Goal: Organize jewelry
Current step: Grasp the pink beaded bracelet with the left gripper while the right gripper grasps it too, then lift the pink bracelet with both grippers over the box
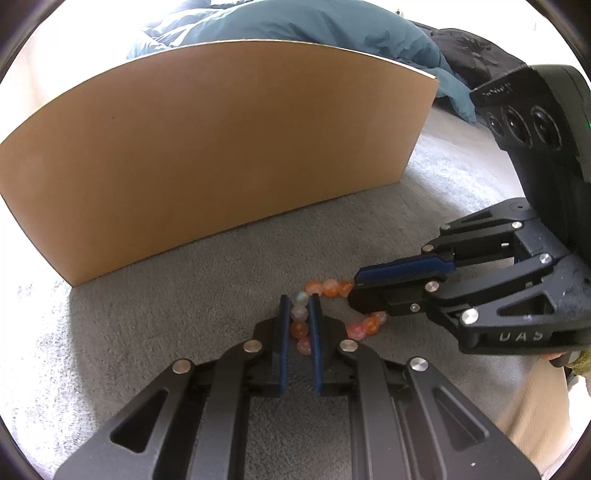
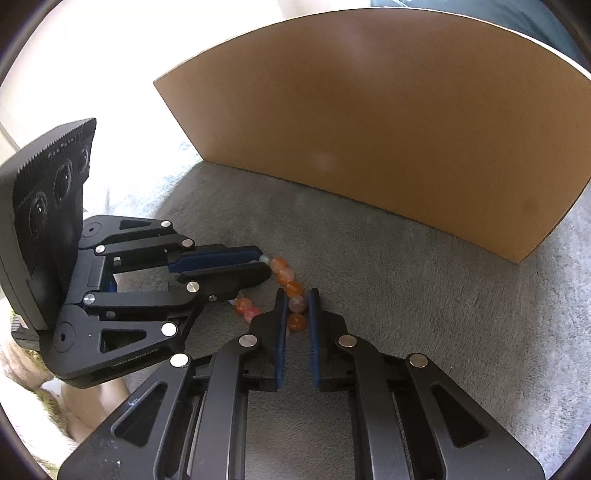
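A bracelet of orange, pink and pale round beads (image 1: 330, 287) lies on a grey fleece surface (image 1: 147, 332) in front of a cardboard box. My left gripper (image 1: 300, 300) is shut on one side of the loop, with a row of beads pinched between its blue pads. From the right, my right gripper (image 1: 354, 292) is shut on the opposite side. In the right wrist view the bracelet (image 2: 284, 275) runs from my left gripper (image 2: 265, 266) to my right gripper (image 2: 297, 295), which holds a few beads between its pads. Part of the loop is hidden under the fingers.
The tall brown cardboard box (image 1: 221, 147) (image 2: 388, 129) stands close behind the bracelet, its wall facing me. A teal duvet (image 1: 314, 26) and a dark garment (image 1: 476, 48) lie beyond it. A beige trouser leg (image 1: 535, 406) is at the lower right.
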The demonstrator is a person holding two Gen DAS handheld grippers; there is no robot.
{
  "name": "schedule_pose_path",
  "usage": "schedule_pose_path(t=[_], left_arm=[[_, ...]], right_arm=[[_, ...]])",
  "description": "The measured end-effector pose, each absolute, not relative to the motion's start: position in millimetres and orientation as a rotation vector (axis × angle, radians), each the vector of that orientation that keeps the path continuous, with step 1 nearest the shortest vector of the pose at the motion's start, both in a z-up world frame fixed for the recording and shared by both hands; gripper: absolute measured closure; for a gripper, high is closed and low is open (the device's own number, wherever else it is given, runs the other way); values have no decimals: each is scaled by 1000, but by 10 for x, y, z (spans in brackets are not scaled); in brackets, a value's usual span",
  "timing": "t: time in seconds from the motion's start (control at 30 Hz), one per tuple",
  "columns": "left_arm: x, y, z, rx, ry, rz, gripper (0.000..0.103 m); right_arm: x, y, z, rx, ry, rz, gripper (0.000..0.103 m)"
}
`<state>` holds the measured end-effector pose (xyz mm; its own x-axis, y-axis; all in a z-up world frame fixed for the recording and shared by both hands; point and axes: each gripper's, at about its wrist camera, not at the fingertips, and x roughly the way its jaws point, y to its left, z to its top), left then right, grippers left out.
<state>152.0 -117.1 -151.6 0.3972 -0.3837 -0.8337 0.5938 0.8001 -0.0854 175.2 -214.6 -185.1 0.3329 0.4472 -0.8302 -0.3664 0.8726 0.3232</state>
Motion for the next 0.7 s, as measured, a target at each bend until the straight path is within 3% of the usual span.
schedule_pose_path(t=[0.7], left_arm=[[1231,-851,-948,190,885,-625,94]], right_arm=[[1466,-2021,-1388,31,1003,493,95]])
